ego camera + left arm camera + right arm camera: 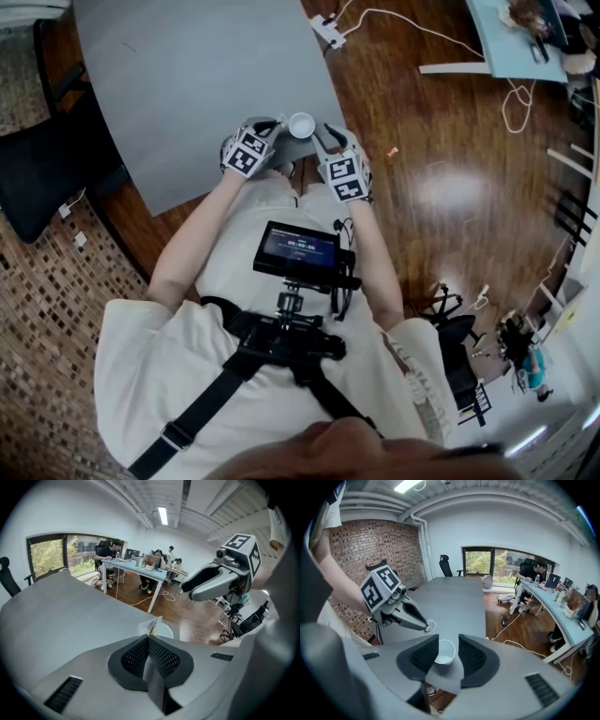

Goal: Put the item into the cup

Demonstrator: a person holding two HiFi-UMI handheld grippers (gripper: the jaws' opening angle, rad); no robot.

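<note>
A small clear-wrapped item is pinched in the closed jaws of the left gripper. Just right of it, a white cup is clasped between the right gripper jaws, by the grey bench's near edge.

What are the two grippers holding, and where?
Left gripper pinches a small clear packet by its edge; right gripper clasps the white cup by its sides.
</note>
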